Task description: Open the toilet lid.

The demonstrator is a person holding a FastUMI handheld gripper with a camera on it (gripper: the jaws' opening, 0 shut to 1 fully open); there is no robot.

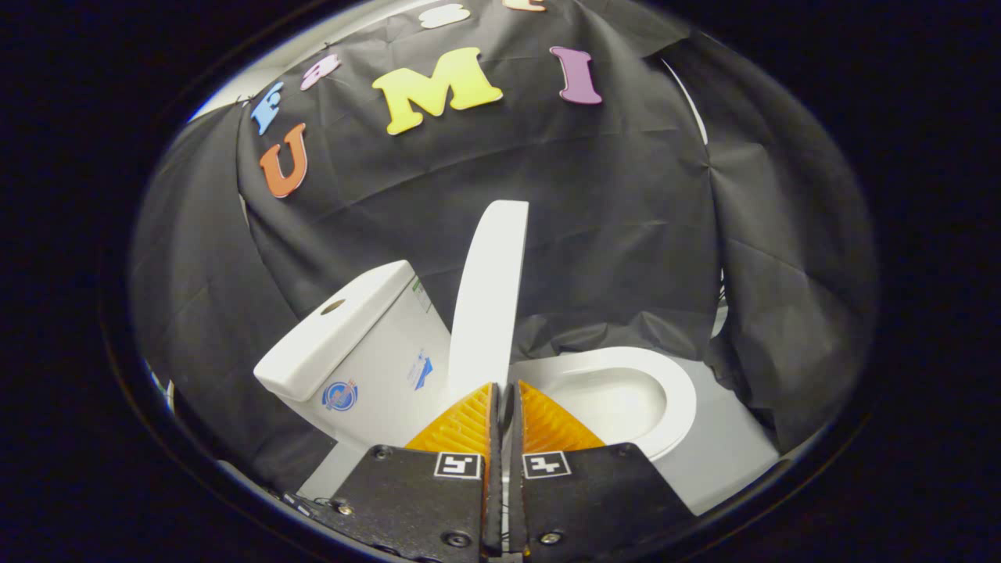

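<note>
In the gripper view, the gripper (504,391) has its two fingers (461,426) drawn close together, with only a thin dark slit left between them. Nothing sits in that slit; the fingers grip no object. Their tips point toward the base of the lid.

The lid (491,293) stands raised, nearly upright, seen almost edge-on. It rises from just beyond the fingertips and leans slightly toward the tank. Its top end shows against the black cloth (626,234) of the booth wall. Whether the fingertips touch the lid's lower end cannot be told, since the tips cover that spot.

The tank (367,344) stands to the left of the lid, beyond the left finger. Its flat cover carries a round hole (333,306) on top. Two small stickers (341,395) show on the tank's side, one round and low, one nearer the lid.

To the right of the lid, beyond the right finger, lies the seat (680,391), down on the bowl (618,403) and fully uncovered. The bowl's hollow shows pale inside the seat ring. The toilet rests on a light floor (727,461), which shows to the right of the bowl, with the cloth draped down to it behind.
</note>
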